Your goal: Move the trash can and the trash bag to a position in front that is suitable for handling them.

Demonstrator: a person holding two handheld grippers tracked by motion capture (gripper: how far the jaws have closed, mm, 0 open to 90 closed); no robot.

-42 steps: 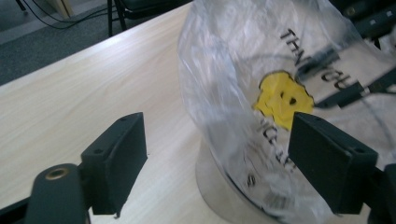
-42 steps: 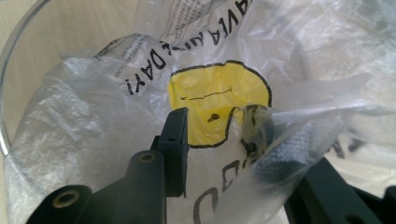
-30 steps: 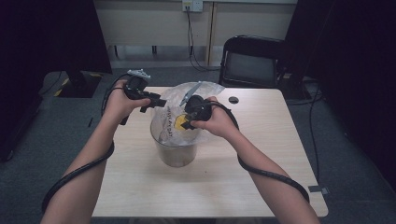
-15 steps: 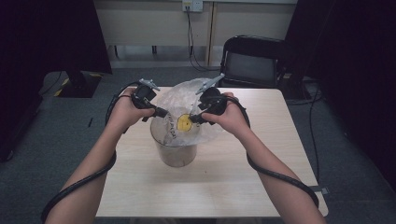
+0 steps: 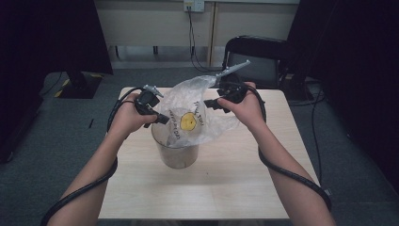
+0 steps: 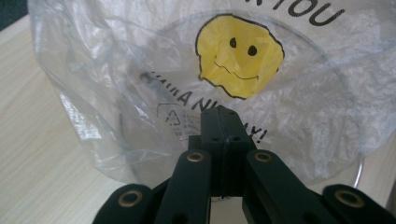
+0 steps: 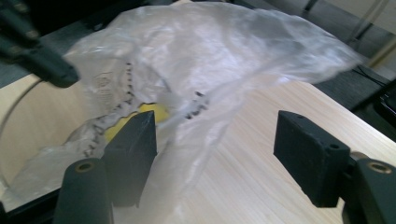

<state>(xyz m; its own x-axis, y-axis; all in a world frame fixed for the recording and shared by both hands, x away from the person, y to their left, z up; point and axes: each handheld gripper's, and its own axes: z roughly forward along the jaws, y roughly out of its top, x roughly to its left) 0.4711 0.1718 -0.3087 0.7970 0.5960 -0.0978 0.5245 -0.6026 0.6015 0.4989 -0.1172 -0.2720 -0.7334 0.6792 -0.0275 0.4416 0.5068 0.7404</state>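
Each black hand-held gripper (image 5: 162,118) has brass-ringed screw holes, a thick black cable (image 5: 287,174) and a grey three-cornered plate (image 5: 233,69)

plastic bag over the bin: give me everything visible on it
The plastic bag is thin, clear and crinkled, printed with a yellow smiley face and black lettering. It drapes over the rim of a clear round bin on the wooden table, part hanging inside, part spilling right. The left hand-held gripper is shut on its edge. The right hand-held gripper has just been opening, film between its jaws.
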